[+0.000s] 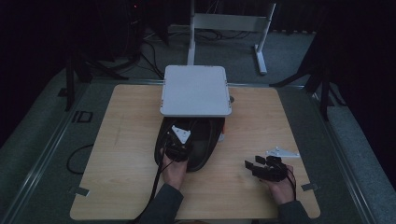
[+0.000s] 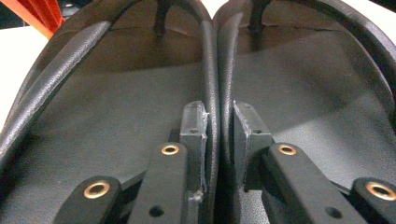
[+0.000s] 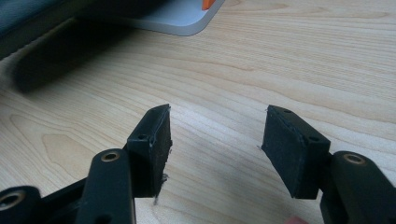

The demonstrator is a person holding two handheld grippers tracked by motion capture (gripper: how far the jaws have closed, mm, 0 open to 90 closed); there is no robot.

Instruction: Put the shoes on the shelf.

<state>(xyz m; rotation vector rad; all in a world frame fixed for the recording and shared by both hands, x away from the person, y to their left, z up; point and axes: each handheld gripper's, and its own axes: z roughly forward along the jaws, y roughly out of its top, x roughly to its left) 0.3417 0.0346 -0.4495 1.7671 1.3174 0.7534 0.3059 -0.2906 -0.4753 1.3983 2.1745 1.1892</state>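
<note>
Nearest to me, the person's two forearms come in over the front edge of the wooden table (image 1: 121, 140), each hand carrying a black gripper. On the right side, the right gripper (image 3: 215, 149) rests low over bare tabletop, well apart from everything else; its own view shows the two black pads spread wide with nothing but wood grain between them, so it is released and holds nothing. Just beyond it on the table lies a small grey three-cornered plate (image 1: 281, 152).

Further in, toward the middle of the table, the left gripper (image 2: 218, 135) is clenched on a pair of black sandals (image 1: 201, 144). Its view shows the two pads pressing from either side on the inner straps of the two sandals, which lie side by side with those straps squeezed together between the pads. From above, the pair sits at the table's centre, the front part tucked under the near edge of a white flat platform (image 1: 196, 91), with the gripper at the end nearest the person.

That white platform stands at the back half of the table. Beyond the table a white metal stand (image 1: 229, 28) rises from the dim grey floor.
</note>
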